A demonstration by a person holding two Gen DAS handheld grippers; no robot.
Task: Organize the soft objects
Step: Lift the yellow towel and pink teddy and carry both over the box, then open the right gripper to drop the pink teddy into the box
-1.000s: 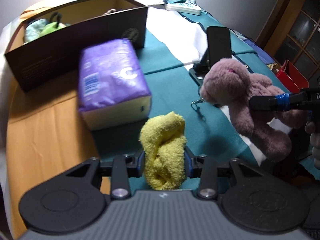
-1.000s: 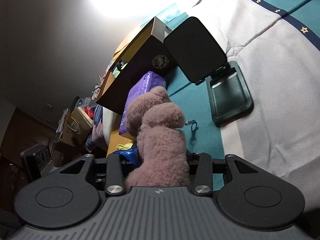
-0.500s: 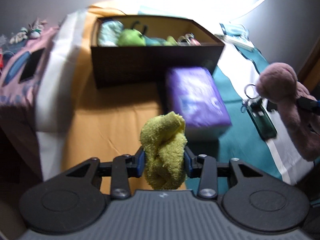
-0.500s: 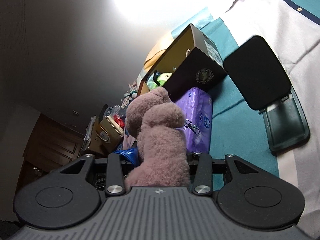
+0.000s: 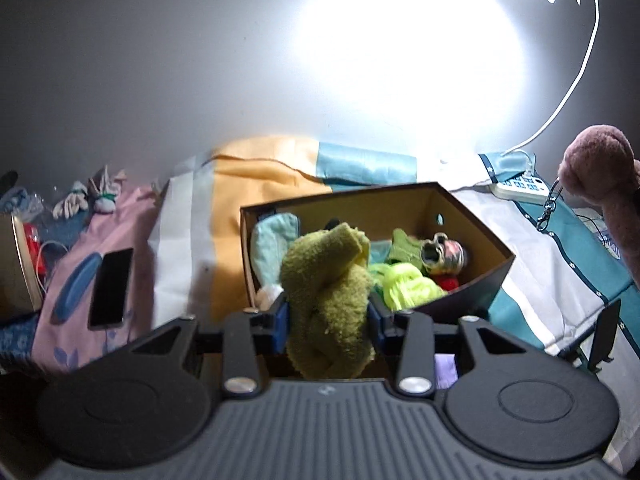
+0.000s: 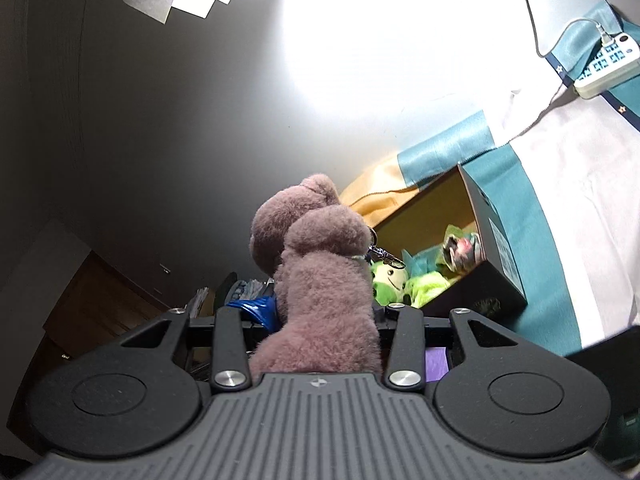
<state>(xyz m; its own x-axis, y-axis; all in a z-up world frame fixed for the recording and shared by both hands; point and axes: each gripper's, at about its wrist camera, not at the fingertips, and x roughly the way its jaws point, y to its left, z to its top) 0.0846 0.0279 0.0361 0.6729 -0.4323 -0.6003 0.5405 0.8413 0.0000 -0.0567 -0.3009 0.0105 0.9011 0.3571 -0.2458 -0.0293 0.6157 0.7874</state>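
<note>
My left gripper [image 5: 327, 320] is shut on a yellow terry cloth [image 5: 326, 300] and holds it just in front of the open dark cardboard box [image 5: 476, 220]. The box holds several soft things, among them a neon green plush [image 5: 408, 286] and a light blue cloth [image 5: 274, 240]. My right gripper [image 6: 326, 314] is shut on a mauve plush bear [image 6: 316, 276] with a metal clip [image 6: 384, 257], held up to the box's right; the bear also shows at the right edge of the left wrist view [image 5: 600, 184]. The box also shows in the right wrist view [image 6: 500, 264].
A black phone [image 5: 111, 286] lies on pink cloth to the box's left. A white power strip [image 5: 520, 188] with its cable lies behind the box on the right, and shows in the right wrist view [image 6: 604, 66]. A purple tissue pack [image 6: 436, 362] peeks out below. A wall stands behind.
Both grippers have risen and swung toward the box with their loads. The left now looks into the box from the front; the tissue pack has dropped beneath the grippers.
</note>
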